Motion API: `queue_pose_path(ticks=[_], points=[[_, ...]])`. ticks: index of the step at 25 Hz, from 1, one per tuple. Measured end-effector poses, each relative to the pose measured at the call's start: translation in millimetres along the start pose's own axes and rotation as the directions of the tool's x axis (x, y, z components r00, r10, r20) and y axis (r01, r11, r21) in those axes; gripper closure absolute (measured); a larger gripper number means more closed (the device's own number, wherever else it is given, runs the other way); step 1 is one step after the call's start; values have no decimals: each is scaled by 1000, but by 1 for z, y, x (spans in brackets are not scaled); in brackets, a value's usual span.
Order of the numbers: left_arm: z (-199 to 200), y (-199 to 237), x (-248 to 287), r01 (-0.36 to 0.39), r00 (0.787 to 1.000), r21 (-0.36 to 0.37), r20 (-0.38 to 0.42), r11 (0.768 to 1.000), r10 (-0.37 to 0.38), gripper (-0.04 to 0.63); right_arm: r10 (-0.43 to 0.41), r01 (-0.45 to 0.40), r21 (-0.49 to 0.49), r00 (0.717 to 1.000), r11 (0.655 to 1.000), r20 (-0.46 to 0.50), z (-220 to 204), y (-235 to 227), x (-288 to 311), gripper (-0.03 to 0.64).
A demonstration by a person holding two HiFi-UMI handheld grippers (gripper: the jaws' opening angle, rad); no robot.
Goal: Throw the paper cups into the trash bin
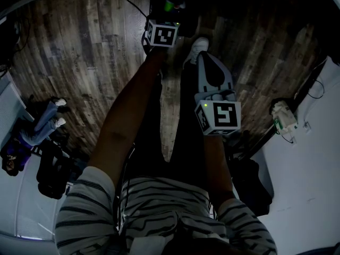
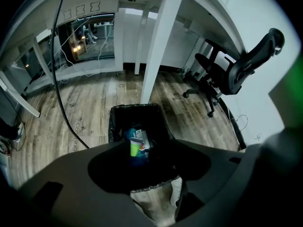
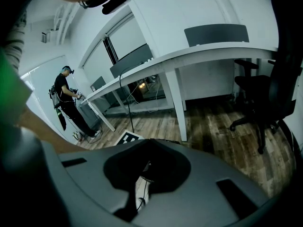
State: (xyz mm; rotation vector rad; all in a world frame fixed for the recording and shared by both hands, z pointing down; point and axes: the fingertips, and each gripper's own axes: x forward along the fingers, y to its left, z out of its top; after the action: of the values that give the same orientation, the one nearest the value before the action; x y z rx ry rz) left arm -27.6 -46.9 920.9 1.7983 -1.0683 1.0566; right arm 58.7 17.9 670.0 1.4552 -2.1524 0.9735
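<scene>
Disposal evident: green paper cup lies in trash bin. Left gripper above it, jaws spread, empty; right gripper closed on nothing. No further cups visible.

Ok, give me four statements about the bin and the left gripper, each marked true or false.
1. A green cup is inside the trash bin. True.
2. The left gripper is clamped on a cup. False: its jaws stand open with nothing between them.
3. The bin stands on carpet. False: it stands on a wooden floor.
4. A black office chair stands to the right of the bin in the left gripper view. True.
</scene>
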Motion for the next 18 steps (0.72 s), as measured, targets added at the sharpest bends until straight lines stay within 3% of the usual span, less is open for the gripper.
queue_pose_path(ticks=[18], points=[[20, -11, -61, -21, 995, -28, 97, 999, 24, 376, 20, -18, -44, 999, 999, 39, 28, 17, -22, 607]])
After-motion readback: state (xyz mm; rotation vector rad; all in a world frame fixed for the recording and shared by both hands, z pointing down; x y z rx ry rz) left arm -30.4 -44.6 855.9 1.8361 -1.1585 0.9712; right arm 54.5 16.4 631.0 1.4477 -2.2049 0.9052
